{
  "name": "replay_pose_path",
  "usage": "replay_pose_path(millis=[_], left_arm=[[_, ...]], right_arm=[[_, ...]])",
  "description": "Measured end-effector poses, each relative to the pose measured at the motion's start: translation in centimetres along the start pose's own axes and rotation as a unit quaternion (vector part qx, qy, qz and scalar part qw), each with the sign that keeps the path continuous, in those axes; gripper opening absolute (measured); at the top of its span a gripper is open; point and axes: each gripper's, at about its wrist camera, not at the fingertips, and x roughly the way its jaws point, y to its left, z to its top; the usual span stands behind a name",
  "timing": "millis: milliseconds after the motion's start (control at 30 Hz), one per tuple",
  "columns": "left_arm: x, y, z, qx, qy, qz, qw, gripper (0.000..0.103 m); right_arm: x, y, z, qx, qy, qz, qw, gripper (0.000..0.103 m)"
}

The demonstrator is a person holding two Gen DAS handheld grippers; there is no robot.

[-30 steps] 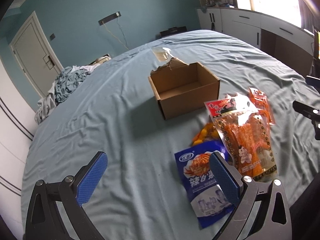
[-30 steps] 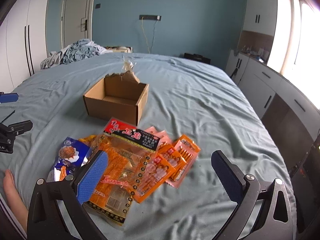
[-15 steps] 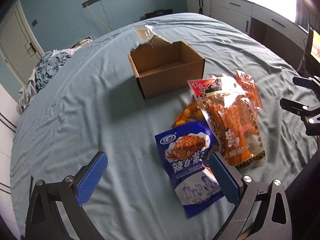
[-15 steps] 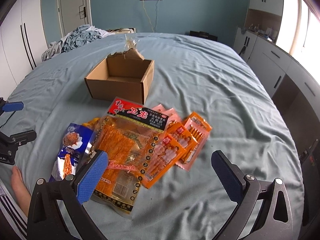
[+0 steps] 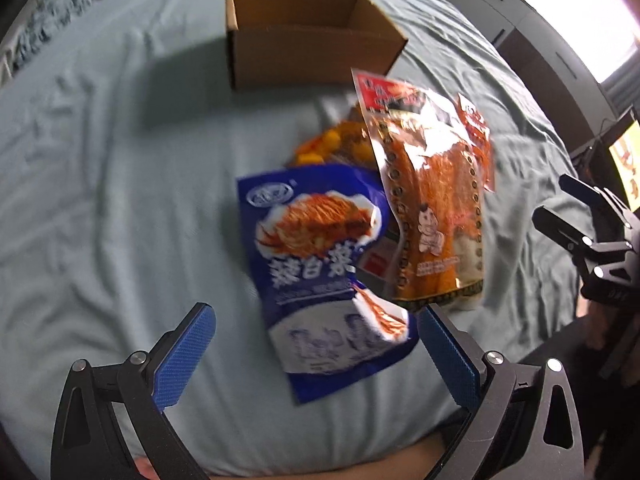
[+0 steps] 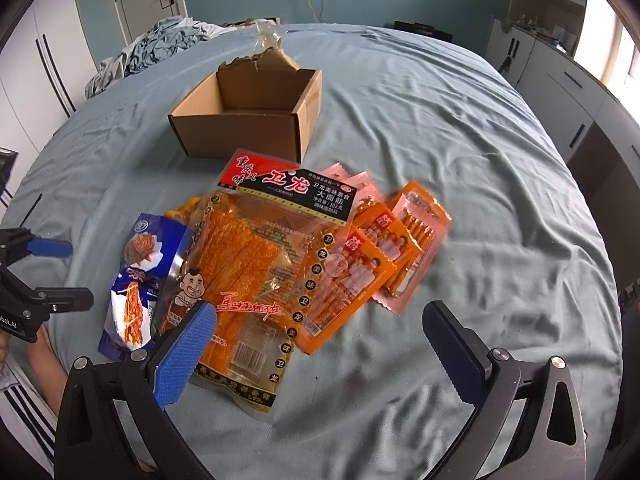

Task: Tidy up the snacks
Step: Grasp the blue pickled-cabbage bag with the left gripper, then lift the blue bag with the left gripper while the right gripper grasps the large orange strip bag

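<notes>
Lower frame, left wrist view: we see the left hand-held gripper (image 5: 312, 354) with its blue pads spread wide apart and nothing between them, poised over the bottom edge of the blue snack bag (image 5: 320, 264). Lower frame, right wrist view: the right hand-held gripper (image 6: 320, 354) is likewise spread apart and empty, hanging above the lower edge of the large orange snack pack (image 6: 256, 272).

Centre of both frames: the snacks lie in a loose overlapping pile on the bed (image 6: 500, 208). The large orange snack pack overlaps the right edge of the blue snack bag; a yellow packet (image 5: 320, 146) is mostly buried beneath them; the small orange sachets (image 6: 372, 252) fan out to the right in the right wrist view.

Upper centre: the cardboard box (image 6: 248, 120) stands upright with its top open just beyond the pile; what shows of its inside holds no snacks.

We judge the task to be at its first pick, none of the snacks being boxed yet. The next move calls for lowering the left hand-held gripper onto the free lower edge of the blue snack bag, pinching the thin film without catching the bedsheet, then carrying it over the pile to the box.
</notes>
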Motion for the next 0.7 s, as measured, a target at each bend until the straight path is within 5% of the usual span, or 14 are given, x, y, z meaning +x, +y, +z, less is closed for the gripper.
replay_pose_path(millis=[133,267,333,367,433,567,700], left_arm=[[2.5,-0.4,-0.2,0.007,0.034,0.028,0.9990,0.103],[4.2,-0.3,-0.2,-0.007,0.059,0.017,0.9981,0.102],[5.1,-0.2,-0.3,-0.009,0.071,0.012,0.9974,0.092],[5.5,-0.1,-0.3,-0.012,0.079,0.001,0.9968,0.077],[5.8,0.0,-0.5,-0.021,0.083,-0.005,0.9963,0.075],[5.1,0.1,-0.8,-0.024,0.080,-0.016,0.9964,0.049],[3.5,0.3,-1.0,-0.024,0.060,0.000,0.9979,0.037]], right_arm=[[0.8,0.5,0.2,-0.011,0.009,-0.005,1.000,0.103],[1.4,0.9,0.3,-0.020,0.014,-0.010,1.000,0.103],[1.7,1.1,0.4,-0.024,0.017,-0.013,0.999,0.103],[2.0,1.3,0.4,-0.027,0.020,-0.014,0.999,0.103],[2.4,1.5,0.3,-0.031,0.027,-0.013,0.999,0.103],[3.0,1.7,0.4,-0.029,0.043,-0.006,0.999,0.103],[3.8,1.0,0.5,0.009,0.073,0.036,0.997,0.103]])
